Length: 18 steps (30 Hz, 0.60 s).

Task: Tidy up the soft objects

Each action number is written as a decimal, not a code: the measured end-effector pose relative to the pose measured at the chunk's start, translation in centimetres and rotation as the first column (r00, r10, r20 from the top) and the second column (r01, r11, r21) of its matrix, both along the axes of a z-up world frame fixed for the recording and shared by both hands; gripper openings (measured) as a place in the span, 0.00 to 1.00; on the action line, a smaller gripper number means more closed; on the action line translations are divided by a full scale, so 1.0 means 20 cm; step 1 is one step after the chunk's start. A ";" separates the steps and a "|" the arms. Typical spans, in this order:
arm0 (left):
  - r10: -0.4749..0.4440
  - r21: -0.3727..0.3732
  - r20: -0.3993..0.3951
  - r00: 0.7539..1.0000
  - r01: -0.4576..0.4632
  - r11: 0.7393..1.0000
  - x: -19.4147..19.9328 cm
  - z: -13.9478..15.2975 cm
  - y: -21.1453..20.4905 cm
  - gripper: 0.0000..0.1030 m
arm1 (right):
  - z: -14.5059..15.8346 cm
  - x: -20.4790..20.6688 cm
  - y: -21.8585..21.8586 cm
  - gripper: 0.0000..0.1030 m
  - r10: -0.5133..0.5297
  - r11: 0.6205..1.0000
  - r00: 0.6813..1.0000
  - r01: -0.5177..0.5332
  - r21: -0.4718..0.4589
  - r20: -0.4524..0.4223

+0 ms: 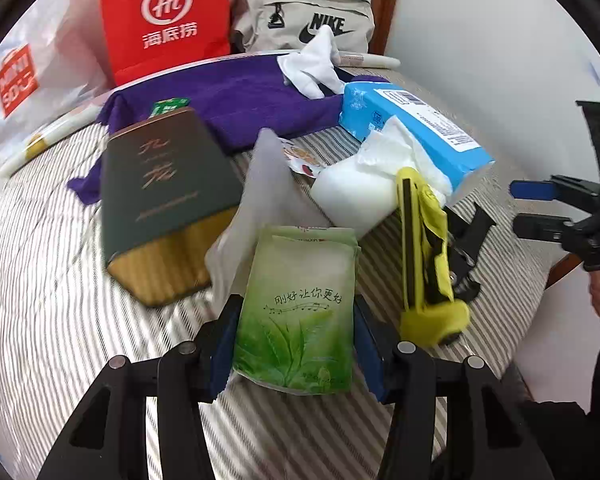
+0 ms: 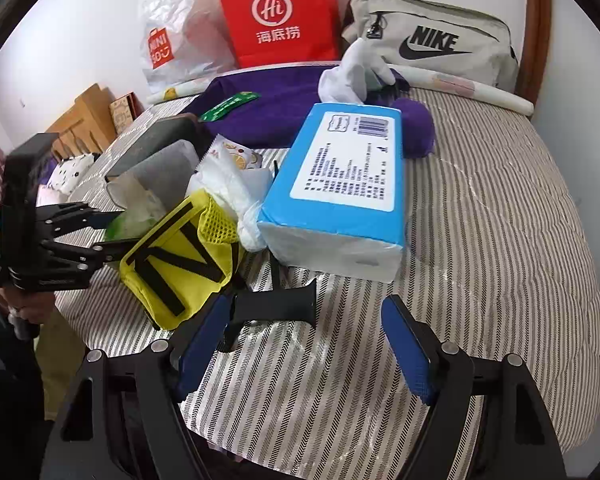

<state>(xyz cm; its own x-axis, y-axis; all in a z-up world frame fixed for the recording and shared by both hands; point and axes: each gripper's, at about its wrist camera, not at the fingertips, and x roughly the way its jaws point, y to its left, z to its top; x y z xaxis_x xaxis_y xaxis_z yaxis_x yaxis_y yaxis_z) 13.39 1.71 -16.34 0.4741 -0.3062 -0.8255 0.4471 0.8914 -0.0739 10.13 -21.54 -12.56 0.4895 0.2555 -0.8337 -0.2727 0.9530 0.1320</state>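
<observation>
Striped bed [image 2: 480,200] against white wall | left tool [image 1: 296,344] clenched on green tissue pack [image 1: 300,312], lifted just left of yellow pouch [image 1: 428,248] | pack light, squashy, slick film: grip mid-body across flat sides | right tool [image 2: 304,344] released, empty, right of pouch

Left gripper [image 1: 296,344] jaws clamping green tissue pack [image 1: 298,312], striped bedcover [image 1: 60,300], possibly blurred frosted bag [image 1: 260,196] behind.

Black tool [image 2: 304,344], blue pads [image 2: 204,344], silver screws.
</observation>
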 end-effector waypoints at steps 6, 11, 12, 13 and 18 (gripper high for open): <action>0.082 0.003 -0.003 0.997 -0.082 0.997 -0.08 0.00 0.11 0.49 | -0.05 -0.01 0.04 0.76 0.050 0.999 0.999 -0.050 -0.003 0.001; 0.140 -0.042 -0.046 0.989 -0.142 0.989 -0.10 -0.05 0.18 0.49 | -0.13 0.03 0.06 0.76 0.054 0.998 0.998 -0.055 -0.018 -0.044; 0.146 -0.054 -0.051 0.988 -0.148 0.987 -0.11 -0.06 0.19 0.49 | -0.14 0.04 0.06 0.76 0.046 0.999 0.998 -0.046 -0.008 -0.050; 0.151 -0.063 -0.055 0.987 -0.154 0.986 -0.11 -0.06 0.20 0.49 | -0.15 0.05 0.05 0.76 0.037 0.999 0.998 -0.037 0.011 -0.059; 0.166 -0.078 -0.074 0.983 -0.171 0.982 -0.11 -0.09 0.23 0.49 | -0.21 0.10 0.07 0.52 0.025 0.997 0.996 -0.020 0.068 -0.083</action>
